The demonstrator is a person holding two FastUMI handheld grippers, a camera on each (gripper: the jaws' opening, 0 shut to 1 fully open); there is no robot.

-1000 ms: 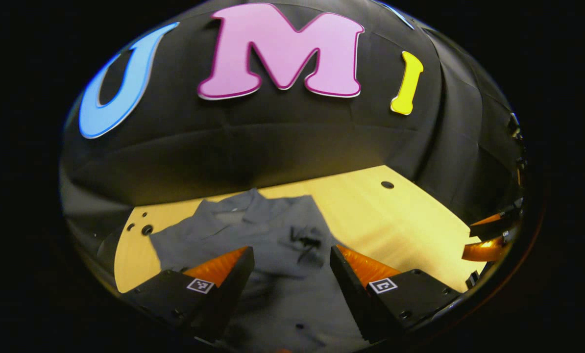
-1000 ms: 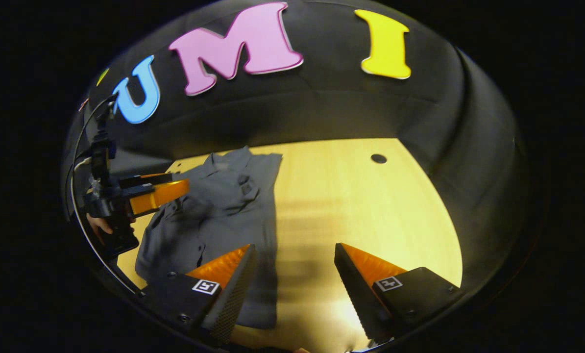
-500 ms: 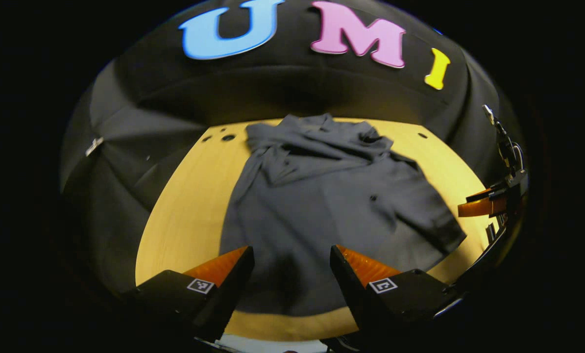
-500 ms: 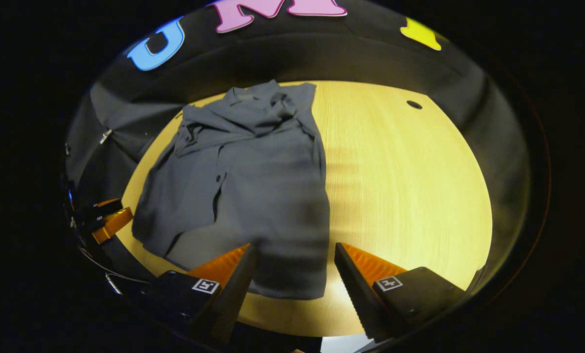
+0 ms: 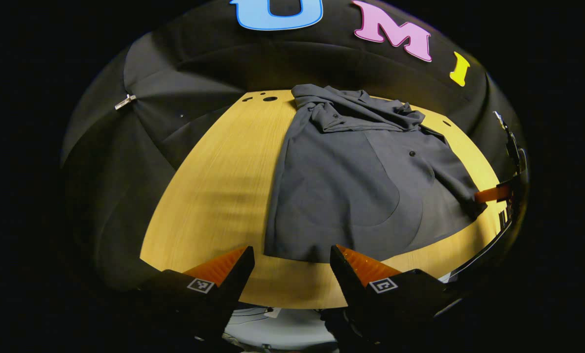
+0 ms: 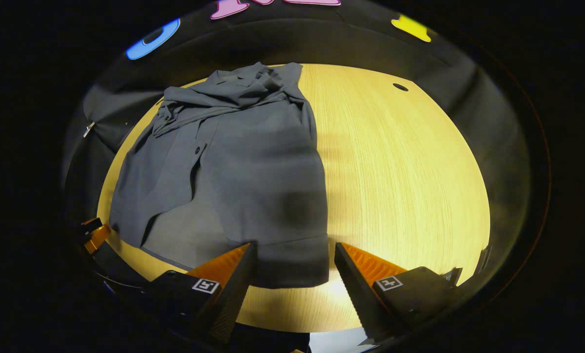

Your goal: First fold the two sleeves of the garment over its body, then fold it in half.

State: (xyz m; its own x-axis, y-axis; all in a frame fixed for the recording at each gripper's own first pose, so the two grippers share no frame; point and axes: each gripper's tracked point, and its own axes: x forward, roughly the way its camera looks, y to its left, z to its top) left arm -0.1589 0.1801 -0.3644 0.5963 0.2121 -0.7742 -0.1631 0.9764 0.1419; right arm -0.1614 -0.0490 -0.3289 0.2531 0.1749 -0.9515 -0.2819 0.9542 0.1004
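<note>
While both tools hang above the near edge of the counter (image 6: 400,162), the garment (image 5: 351,186), a dark grey button shirt, is seen lying flat on the wood with its collar toward the far wall and its hem toward the viewer. In the left gripper view the left tool (image 5: 291,267) is held with its jaws wide apart and nothing between them, just short of the hem's near left corner; in the right gripper view the right tool (image 6: 295,267) is likewise spread wide and empty, poised at the hem's near right corner (image 6: 297,274). Neither tool can be said to touch the cloth. Across the upper chest a bunched band of fabric (image 6: 224,100) is laid, which is judged to be the sleeves already brought in over the body, so that the first part of the task appears done and the fold in half is what remains. The placing of the tools at the two hem corners is judged to serve that step: with one corner taken in each, the lower half could be lifted evenly and carried toward the collar. The sleeve fabric sits rumpled rather than flat, so it may be disturbed by the cloth passing over it. One side of the shirt (image 5: 461,191) lies close to the counter's edge, where the other tool's finger (image 5: 491,194) is glimpsed in the left gripper view.
</note>
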